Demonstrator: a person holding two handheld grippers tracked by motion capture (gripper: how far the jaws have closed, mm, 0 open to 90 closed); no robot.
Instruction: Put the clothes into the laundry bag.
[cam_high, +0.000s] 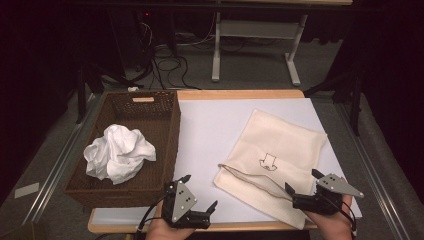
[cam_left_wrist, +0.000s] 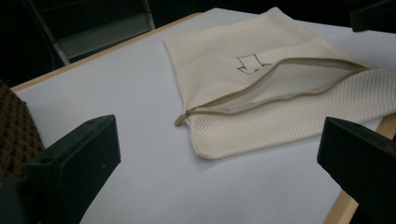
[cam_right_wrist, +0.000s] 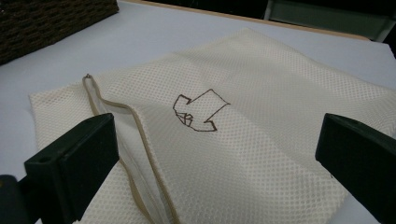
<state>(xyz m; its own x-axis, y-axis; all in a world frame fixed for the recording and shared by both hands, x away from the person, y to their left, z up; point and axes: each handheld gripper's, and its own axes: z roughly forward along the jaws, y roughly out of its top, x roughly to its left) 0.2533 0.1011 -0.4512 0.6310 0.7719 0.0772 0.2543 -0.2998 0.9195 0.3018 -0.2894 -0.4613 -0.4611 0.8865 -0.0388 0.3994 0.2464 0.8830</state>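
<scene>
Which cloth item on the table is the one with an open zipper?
The flat cream mesh bag on the white sheet, with a small arrow mark and its zipper gaping. The crumpled white cloth in the wicker basket has none.

Each hand carries a black tool with 2 blocky jaws that taper to pointed tips. The left tool (cam_high: 199, 192) has a grey 3-cornered plate on top, dotted with small dark screws, and a black cable trails from its rear. The right tool (cam_high: 302, 183) bears the same grey plate and screws, with a thin black cable. In the gripper views the jaws look matte, with squared faces.
</scene>
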